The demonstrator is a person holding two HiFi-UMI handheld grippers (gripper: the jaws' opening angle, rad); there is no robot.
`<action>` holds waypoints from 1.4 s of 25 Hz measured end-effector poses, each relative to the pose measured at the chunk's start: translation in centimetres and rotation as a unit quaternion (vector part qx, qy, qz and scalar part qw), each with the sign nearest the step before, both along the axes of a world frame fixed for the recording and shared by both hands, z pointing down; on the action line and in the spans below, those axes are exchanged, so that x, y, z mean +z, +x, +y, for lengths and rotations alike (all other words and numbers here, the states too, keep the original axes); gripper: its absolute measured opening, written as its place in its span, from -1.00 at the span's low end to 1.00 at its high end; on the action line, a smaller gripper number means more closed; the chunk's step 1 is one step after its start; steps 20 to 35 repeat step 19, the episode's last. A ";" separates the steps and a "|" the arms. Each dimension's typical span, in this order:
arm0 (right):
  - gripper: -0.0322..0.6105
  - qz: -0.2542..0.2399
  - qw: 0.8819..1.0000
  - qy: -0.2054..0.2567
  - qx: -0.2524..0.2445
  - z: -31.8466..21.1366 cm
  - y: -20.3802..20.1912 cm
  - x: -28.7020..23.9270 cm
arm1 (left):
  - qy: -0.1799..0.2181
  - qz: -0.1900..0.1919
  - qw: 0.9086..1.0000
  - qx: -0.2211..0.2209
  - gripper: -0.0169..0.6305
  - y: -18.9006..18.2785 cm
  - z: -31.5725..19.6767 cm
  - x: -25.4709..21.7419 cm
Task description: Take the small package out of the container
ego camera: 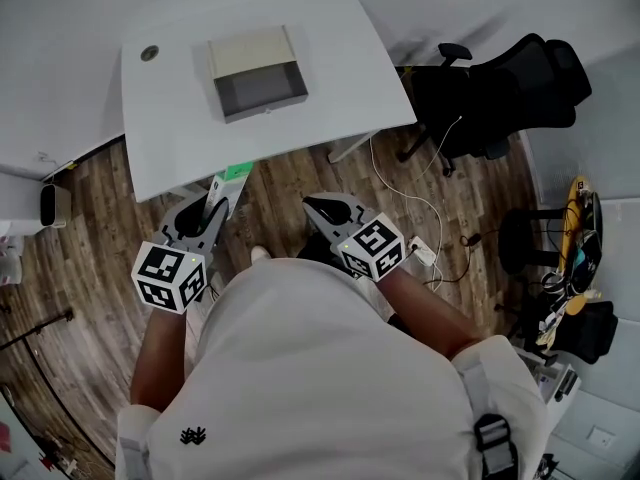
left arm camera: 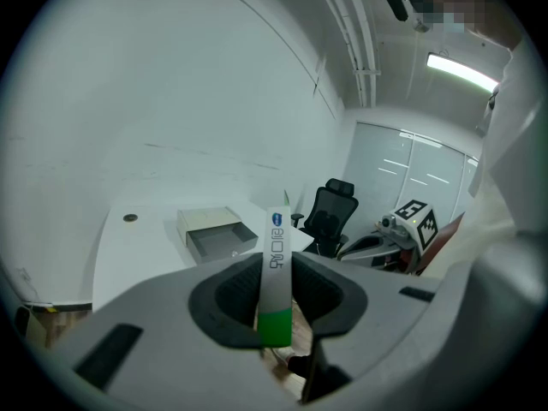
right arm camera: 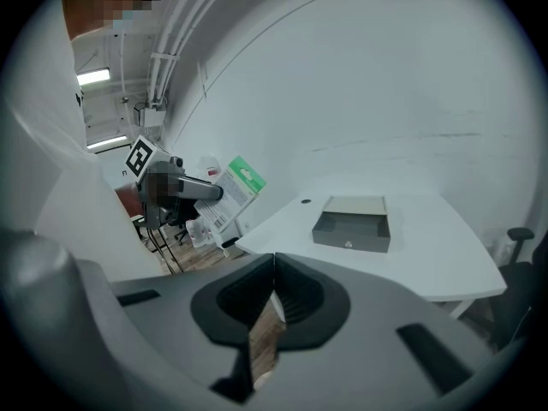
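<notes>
Above the office's wood floor (ego camera: 90, 248), short of the white counter (ego camera: 340, 58), my left tongs (left arm camera: 276, 306) are clamped on the small package (left arm camera: 276, 264), a white-and-green carton held upright. My right tongs (right arm camera: 272, 294) are closed on nothing. Beyond them the container (ego camera: 258, 73) sits open on the counter, apparently empty. I judge the removal done, with at most a set-down left.

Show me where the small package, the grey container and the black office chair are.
small package (left arm camera: 275, 285), left gripper view, white face above its green end.
grey container (ego camera: 250, 50), head view, its pale top.
black office chair (ego camera: 480, 103), head view, its upholstery.
</notes>
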State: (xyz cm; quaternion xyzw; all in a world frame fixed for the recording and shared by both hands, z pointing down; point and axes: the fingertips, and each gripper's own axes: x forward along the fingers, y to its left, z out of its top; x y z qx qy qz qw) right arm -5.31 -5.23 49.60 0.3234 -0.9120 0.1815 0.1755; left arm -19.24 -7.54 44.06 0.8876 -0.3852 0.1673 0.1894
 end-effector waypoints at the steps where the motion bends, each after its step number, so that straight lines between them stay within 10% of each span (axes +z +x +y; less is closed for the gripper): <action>1: -0.88 0.000 1.000 -0.001 0.000 0.0 0.0 0.0 | -0.001 0.000 1.000 0.000 -0.65 0.0 0.0 0.0; 35: -0.88 -0.005 1.000 0.003 0.008 -2.0 4.0 -0.2 | -0.004 -0.011 1.000 0.008 -0.65 4.2 -2.8 0.3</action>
